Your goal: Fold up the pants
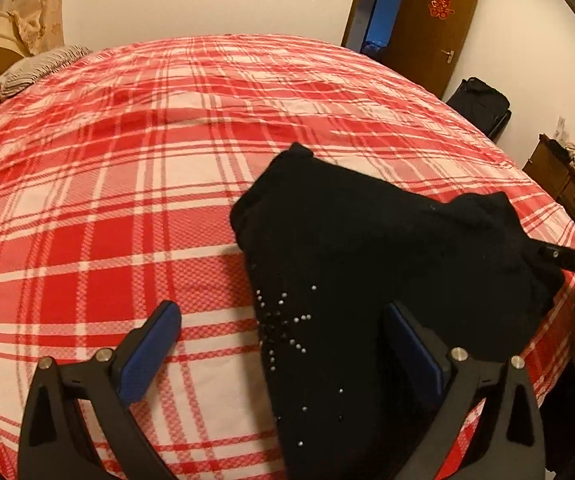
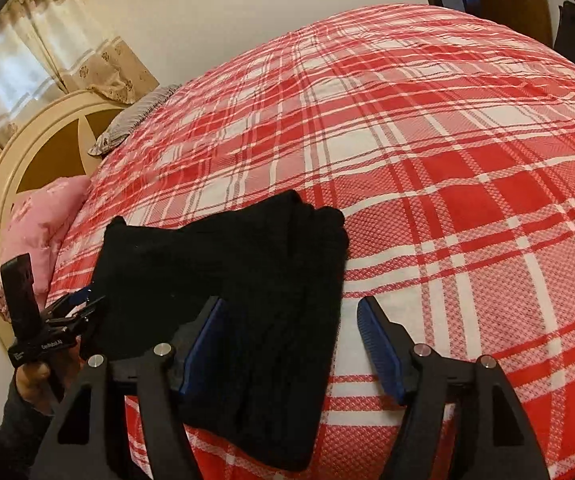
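We work over a bed spread with a red and white checked cover, a door standing open in the far wall. The black pants lie near the bed's close edge, already doubled into a compact bundle, their layered edges stacked at the far side in the right wrist view. Our left gripper hovers over the studded part with its jaws spread wide, grasping nothing. Our right gripper also hangs released, one finger over the cloth and the other over bare cover. We judge the fold nearly finished: both tools sit apart at opposite sides, probably ready to press or square the bundle.
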{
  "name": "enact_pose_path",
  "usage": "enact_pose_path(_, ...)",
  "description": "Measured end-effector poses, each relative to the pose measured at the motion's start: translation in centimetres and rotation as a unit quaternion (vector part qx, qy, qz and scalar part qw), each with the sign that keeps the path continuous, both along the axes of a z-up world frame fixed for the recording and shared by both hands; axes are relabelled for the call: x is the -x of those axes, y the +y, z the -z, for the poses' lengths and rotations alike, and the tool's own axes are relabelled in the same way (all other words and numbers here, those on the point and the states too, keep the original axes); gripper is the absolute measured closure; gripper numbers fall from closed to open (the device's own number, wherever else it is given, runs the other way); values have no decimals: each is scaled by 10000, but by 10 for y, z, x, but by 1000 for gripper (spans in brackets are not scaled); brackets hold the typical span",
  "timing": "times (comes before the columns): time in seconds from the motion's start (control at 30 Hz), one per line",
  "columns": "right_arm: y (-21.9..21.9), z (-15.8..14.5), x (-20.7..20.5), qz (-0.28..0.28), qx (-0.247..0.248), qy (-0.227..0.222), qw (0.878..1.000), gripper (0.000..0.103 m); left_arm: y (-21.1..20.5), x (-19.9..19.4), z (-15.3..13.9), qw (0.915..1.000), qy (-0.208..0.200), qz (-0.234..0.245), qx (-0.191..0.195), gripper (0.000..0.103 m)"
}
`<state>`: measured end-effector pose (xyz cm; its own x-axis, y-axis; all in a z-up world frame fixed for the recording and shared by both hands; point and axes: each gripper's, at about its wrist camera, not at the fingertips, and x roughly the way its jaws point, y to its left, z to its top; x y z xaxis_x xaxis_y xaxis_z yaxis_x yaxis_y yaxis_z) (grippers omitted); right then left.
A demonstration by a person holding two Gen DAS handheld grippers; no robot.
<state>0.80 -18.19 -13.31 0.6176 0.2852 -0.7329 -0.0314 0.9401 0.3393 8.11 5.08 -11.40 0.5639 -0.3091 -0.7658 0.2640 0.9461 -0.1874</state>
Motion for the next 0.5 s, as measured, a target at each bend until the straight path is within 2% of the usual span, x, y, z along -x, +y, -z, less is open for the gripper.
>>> enact_pose_path(0.17, 10, 1, -1, -69, 222, -18, 9997, 34, -4, -5, 2, 10000, -17, 51, 10, 0)
enact_pose_path(0.33, 13, 5, 1, -154, 126, -37, 9998, 40, -11, -5, 2, 9998, -68, 186, -42, 0)
enact_pose_path(0.5, 2, 6, 0, -67, -317, -3, 9995, 57, -16, -7, 2, 9994, -108, 318, -20, 6)
